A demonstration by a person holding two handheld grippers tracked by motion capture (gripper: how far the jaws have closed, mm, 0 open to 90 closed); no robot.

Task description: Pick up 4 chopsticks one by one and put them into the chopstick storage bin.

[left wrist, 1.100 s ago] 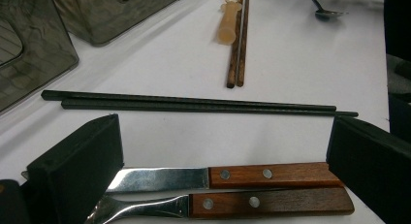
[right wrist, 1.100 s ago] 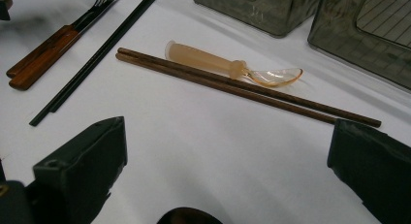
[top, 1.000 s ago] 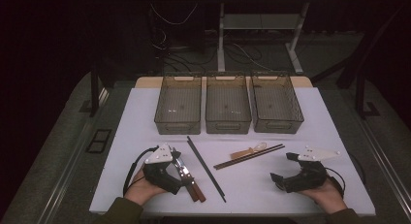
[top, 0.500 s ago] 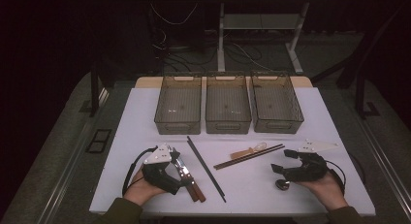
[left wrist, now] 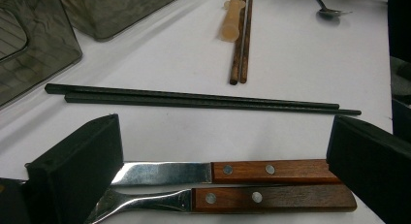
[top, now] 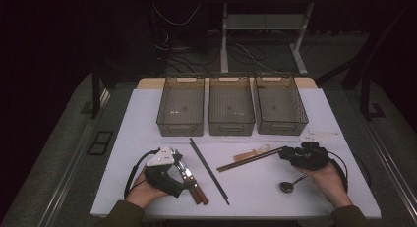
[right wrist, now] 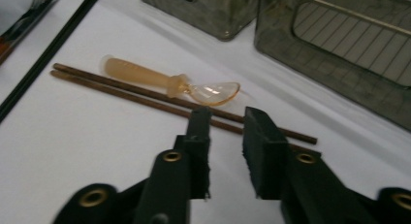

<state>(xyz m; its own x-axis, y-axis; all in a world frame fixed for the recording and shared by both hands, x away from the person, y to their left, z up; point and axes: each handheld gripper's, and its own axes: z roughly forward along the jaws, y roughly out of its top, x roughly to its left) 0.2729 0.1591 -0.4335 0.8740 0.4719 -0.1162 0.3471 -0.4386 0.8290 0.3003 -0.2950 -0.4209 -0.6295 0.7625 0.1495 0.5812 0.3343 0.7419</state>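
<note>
My left gripper rests on the table, open wide, its jaws to either side of a wooden-handled knife and fork. Beyond them lie two black chopsticks. My right gripper points left at the near end of a pair of brown chopsticks. Its jaws have just been closing and stand narrow, with a gap still between them. The brown chopsticks cross just past the tips, not pressed by the pads. A translucent spoon lies beside those chopsticks.
Three smoky plastic bins stand in a row at the back of the white table. A metal spoon lies near the right hand. A white label lies behind the right gripper.
The right gripper has moved left and forward to the brown chopsticks' end, and its jaws have narrowed. The metal spoon now lies uncovered beside that hand. The left gripper has stayed put.
</note>
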